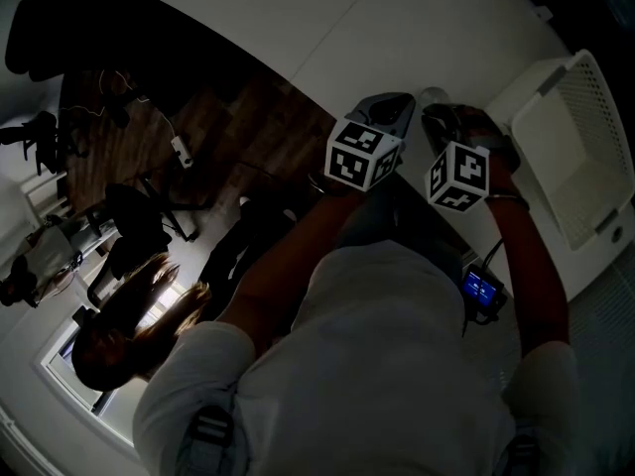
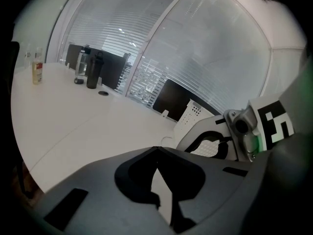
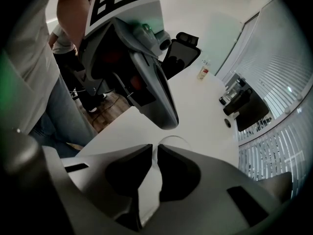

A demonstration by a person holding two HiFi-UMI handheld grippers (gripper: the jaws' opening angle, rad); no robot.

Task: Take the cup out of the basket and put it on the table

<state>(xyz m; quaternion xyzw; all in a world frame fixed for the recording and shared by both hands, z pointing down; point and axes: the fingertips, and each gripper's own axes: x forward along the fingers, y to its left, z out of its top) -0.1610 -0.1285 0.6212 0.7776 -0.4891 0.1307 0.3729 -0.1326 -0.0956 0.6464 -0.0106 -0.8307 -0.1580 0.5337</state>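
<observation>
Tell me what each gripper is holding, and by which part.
Right gripper pinches the clear cup by its rim wall; left gripper is shut on nothing.

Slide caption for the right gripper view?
Right gripper pinches the clear cup by its rim over the white table, left gripper just beyond.

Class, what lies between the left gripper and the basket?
The right gripper, its tongs closed on the clear cup; the head view shows this.

White table (image 2: 73, 116) runs long beside glazed walls with closed horizontal blinds (image 2: 210, 58), daylight diffusing through them. Dark bottles (image 2: 92, 70) stand at its far end. Wood-pattern floor (image 1: 238, 117) lies beyond the table edge, carrying black office chairs (image 1: 139, 216). Overall lighting is dim.
</observation>
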